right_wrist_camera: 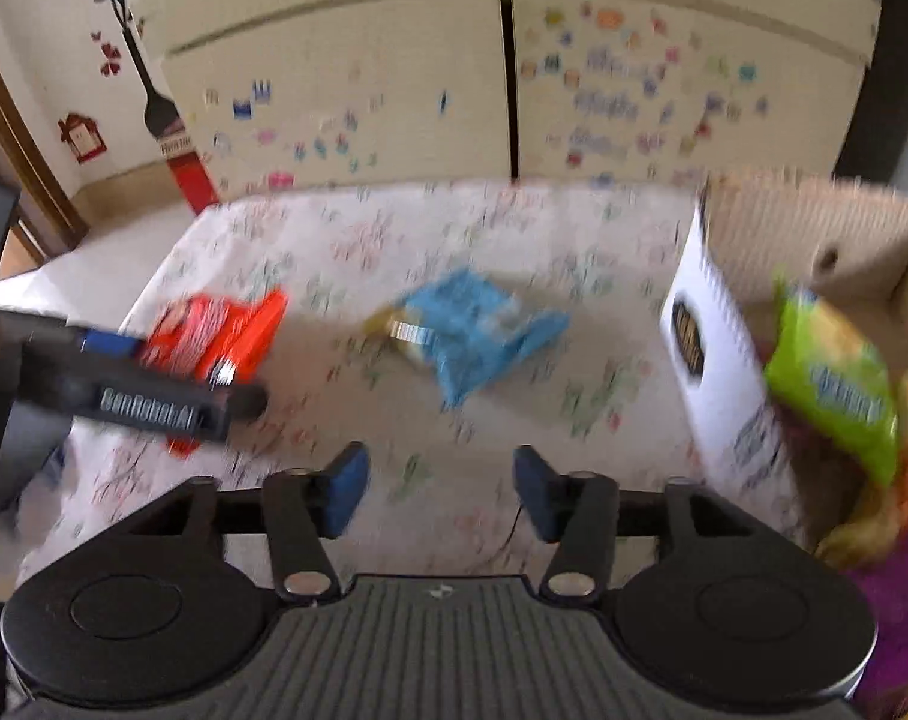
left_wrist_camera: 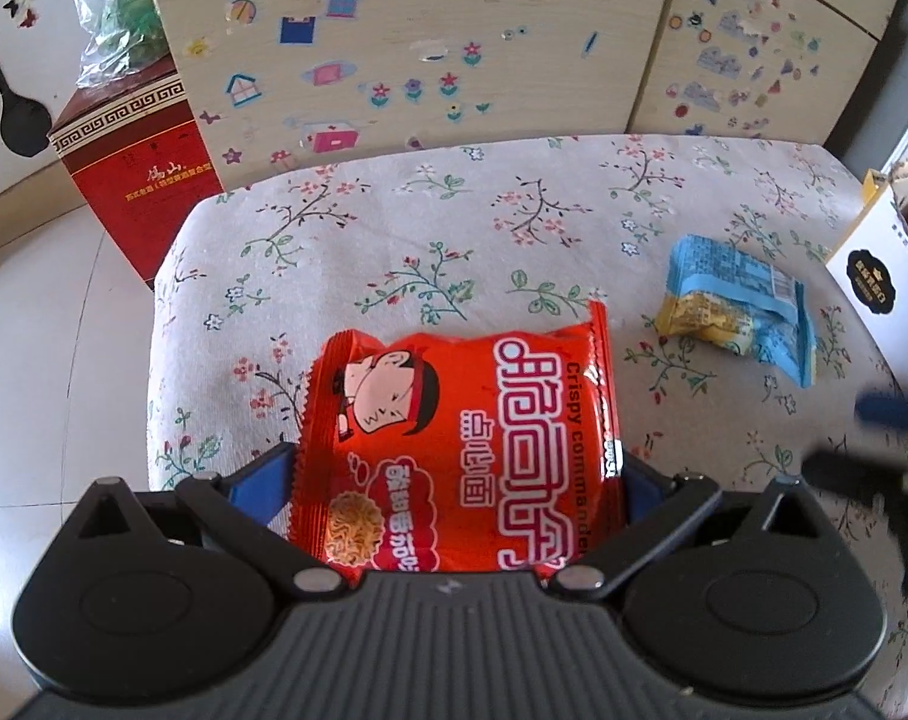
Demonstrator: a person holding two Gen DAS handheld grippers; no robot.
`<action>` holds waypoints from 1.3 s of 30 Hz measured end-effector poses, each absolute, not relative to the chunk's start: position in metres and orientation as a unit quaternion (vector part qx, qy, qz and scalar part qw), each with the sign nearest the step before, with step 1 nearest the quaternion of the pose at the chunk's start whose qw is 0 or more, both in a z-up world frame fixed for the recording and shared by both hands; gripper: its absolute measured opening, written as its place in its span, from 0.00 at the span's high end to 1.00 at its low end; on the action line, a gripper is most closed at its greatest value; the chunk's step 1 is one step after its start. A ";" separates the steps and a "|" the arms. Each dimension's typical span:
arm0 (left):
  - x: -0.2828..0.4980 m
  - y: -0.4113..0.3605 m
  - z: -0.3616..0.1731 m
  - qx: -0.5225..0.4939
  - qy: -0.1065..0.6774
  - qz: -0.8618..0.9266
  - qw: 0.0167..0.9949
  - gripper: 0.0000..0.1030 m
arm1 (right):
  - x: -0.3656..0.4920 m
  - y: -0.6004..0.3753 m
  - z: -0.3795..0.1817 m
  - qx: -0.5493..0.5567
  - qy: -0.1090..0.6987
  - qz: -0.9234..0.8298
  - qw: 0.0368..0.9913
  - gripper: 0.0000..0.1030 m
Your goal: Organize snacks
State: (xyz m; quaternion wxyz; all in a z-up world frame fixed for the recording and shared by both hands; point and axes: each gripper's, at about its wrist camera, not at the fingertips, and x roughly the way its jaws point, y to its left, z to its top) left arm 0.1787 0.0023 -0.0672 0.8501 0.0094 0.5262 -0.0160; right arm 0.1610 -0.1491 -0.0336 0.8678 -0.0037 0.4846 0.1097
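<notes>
A red crispy-noodle packet (left_wrist_camera: pixel 460 444) lies on the floral-cloth table (left_wrist_camera: pixel 454 228), and my left gripper (left_wrist_camera: pixel 454 474) has its blue pads against both sides of it. The packet also shows in the right wrist view (right_wrist_camera: pixel 214 330), with the left gripper (right_wrist_camera: pixel 154 384) on it. A blue and yellow snack packet (left_wrist_camera: pixel 736 306) lies to the right on the cloth, and shows in the right wrist view (right_wrist_camera: pixel 472 336) too. My right gripper (right_wrist_camera: pixel 439 489) is open and empty above the cloth, near the front edge. That view is blurred.
A cardboard box (right_wrist_camera: pixel 724 372) at the table's right holds a green snack bag (right_wrist_camera: pixel 832 378) and other packets. A red carton (left_wrist_camera: pixel 136 162) stands on the floor at the left. A sticker-covered cabinet (left_wrist_camera: pixel 424 48) is behind the table.
</notes>
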 end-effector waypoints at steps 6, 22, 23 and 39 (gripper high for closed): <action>0.179 0.004 -0.067 0.014 0.526 -0.023 0.850 0.00 | 0.197 -0.148 -0.040 -0.027 0.460 0.129 0.878 0.21; 0.176 -0.008 -0.058 0.045 0.514 -0.055 0.855 0.25 | 0.226 -0.128 -0.071 -0.104 0.441 0.160 0.877 0.10; 0.176 -0.008 -0.058 0.040 0.515 -0.057 0.854 0.25 | 0.226 -0.128 -0.069 -0.110 0.440 0.160 0.876 0.10; 0.178 -0.005 -0.059 0.039 0.518 -0.066 0.852 0.21 | 0.243 -0.128 -0.075 -0.090 0.426 0.191 0.880 0.01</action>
